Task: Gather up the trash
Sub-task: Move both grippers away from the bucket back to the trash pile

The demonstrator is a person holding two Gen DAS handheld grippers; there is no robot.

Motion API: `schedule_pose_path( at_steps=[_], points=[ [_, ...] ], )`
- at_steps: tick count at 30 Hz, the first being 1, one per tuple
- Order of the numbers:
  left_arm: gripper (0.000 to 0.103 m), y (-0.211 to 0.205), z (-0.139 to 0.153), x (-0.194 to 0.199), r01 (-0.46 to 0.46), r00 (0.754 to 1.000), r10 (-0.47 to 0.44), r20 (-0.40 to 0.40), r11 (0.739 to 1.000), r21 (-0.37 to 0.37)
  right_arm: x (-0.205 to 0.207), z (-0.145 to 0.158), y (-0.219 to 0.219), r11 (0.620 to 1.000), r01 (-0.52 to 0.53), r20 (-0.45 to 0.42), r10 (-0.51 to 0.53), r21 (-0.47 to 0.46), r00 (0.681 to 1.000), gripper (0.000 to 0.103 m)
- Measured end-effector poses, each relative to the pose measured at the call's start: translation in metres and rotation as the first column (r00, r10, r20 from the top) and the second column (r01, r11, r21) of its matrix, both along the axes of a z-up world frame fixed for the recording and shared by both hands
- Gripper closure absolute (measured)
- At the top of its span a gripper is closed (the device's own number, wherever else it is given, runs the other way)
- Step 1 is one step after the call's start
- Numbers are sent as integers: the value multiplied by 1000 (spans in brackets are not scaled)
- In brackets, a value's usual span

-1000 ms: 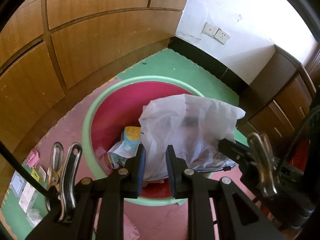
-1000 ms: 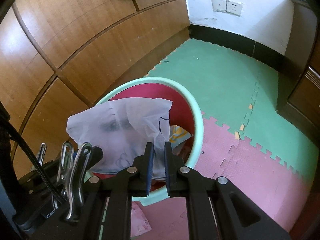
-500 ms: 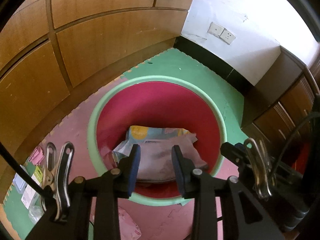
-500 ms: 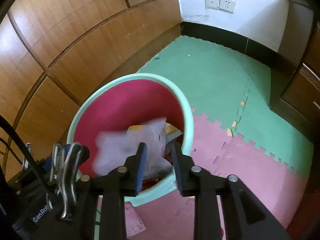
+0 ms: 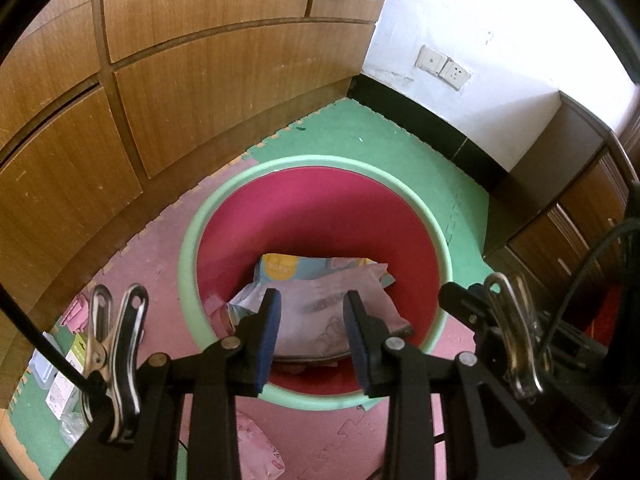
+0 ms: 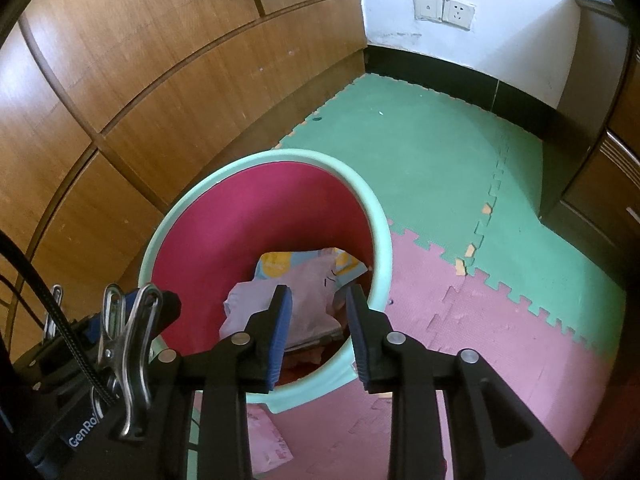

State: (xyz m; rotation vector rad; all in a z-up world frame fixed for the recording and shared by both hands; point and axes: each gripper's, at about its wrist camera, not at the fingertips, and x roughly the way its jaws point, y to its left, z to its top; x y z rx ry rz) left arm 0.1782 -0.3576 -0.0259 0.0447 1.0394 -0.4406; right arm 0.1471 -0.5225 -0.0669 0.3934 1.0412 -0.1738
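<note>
A round bin with a mint-green rim (image 5: pixel 188 256) (image 6: pixel 382 224) and a red inside stands on the foam floor mats. A translucent white plastic bag (image 5: pixel 316 316) (image 6: pixel 308 292) lies at its bottom, on top of a colourful yellow-and-blue wrapper (image 5: pixel 280 270) (image 6: pixel 276 264). My left gripper (image 5: pixel 312 320) hangs above the bin's near side, open, with nothing between its blue pads. My right gripper (image 6: pixel 318 320) is open too, over the bin's near right rim, and holds nothing.
Wooden cabinet doors (image 5: pixel 200 80) curve along the left. A dark wooden drawer unit (image 5: pixel 580 232) stands at the right, and a white wall with sockets (image 6: pixel 444 10) is behind. A pink packet (image 5: pixel 256 452) (image 6: pixel 268 440) and small cartons (image 5: pixel 64 380) lie on the floor near me.
Both grippers opened and let go of the white plastic bag. It dropped from above the rim to the bottom of the bin.
</note>
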Motion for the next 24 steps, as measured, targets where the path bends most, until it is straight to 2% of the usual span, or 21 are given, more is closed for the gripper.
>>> schedule_pose_path(
  at_steps=[16,24],
  points=[
    [70,7,8,0,-8,1000,8,4,1000,-4,2,8,9,1000,-19,18,19,0,1000,74],
    [70,34,24,-2,-44,999,44,5,999,-21,2,19,23,998,-58,40,57,22,998,74]
  ],
)
